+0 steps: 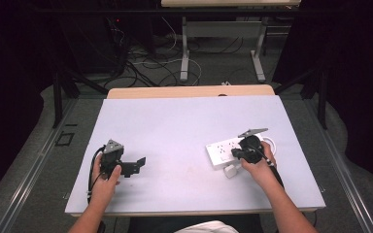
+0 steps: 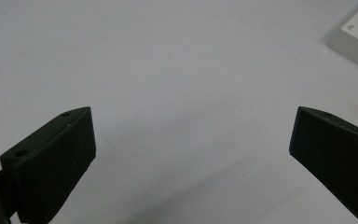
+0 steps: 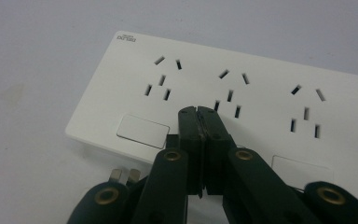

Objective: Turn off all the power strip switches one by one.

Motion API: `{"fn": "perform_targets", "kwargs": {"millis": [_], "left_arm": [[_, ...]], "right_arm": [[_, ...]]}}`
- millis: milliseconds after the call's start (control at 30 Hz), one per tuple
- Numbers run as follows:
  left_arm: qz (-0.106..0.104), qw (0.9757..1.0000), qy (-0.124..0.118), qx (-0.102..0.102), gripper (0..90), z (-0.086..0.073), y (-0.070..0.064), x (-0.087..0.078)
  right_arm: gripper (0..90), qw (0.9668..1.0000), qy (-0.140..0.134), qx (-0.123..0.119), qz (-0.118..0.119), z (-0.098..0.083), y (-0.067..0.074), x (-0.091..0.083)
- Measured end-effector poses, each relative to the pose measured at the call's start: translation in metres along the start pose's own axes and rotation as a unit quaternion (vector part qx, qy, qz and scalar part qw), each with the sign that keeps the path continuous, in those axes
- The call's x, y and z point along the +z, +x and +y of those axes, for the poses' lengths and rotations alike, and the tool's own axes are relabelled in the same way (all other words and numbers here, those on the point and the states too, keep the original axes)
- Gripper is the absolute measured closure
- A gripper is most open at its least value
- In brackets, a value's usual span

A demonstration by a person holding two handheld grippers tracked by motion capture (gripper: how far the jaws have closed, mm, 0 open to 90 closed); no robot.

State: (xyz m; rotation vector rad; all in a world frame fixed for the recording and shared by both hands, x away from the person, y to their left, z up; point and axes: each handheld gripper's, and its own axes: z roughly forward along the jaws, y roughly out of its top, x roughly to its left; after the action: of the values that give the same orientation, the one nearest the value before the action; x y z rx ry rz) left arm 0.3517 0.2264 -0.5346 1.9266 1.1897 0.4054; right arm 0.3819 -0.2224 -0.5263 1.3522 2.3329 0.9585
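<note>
The left tool [image 1: 135, 166] rests low over the table [image 1: 175, 126], jaws spread wide with nothing between them. The right tool [image 3: 199, 111], jaws pressed together and empty, points down at the power strip [image 3: 261, 100] directly beneath its tips; a white plug [image 1: 230, 171] lies just beside it.

Smooth white plastic power strip [image 3: 242, 93], matt tabletop [image 1: 175, 126]

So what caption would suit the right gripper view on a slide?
Right gripper, jaws shut, poised over a white power strip on the table.
</note>
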Motion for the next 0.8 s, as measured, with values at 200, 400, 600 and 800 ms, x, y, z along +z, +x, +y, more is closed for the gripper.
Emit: {"fn": "perform_targets", "kwargs": {"millis": [200, 400, 600, 800], "left_arm": [[0.000, 1.0000, 0.000, 0.000, 0.2, 0.0000, 0.0000, -0.0001], [0.000, 1.0000, 0.000, 0.001, 0.2, 0.0000, -0.0002, -0.0002], [0.000, 1.0000, 0.000, 0.001, 0.2, 0.0000, -0.0001, -0.0002], [0.000, 1.0000, 0.000, 0.001, 0.2, 0.0000, -0.0001, -0.0003]], "right_arm": [[89.8, 1.0000, 0.000, 0.000, 0.000, -0.0001, 0.0000, 0.0000], [89.8, 1.0000, -0.002, -0.001, 0.002, -0.0003, -0.0005, 0.0004], [90.0, 0.9999, 0.006, -0.001, 0.010, -0.0013, -0.0022, 0.0018], [90.0, 0.9999, 0.004, 0.001, 0.010, -0.0010, -0.0009, 0.0021]]}}
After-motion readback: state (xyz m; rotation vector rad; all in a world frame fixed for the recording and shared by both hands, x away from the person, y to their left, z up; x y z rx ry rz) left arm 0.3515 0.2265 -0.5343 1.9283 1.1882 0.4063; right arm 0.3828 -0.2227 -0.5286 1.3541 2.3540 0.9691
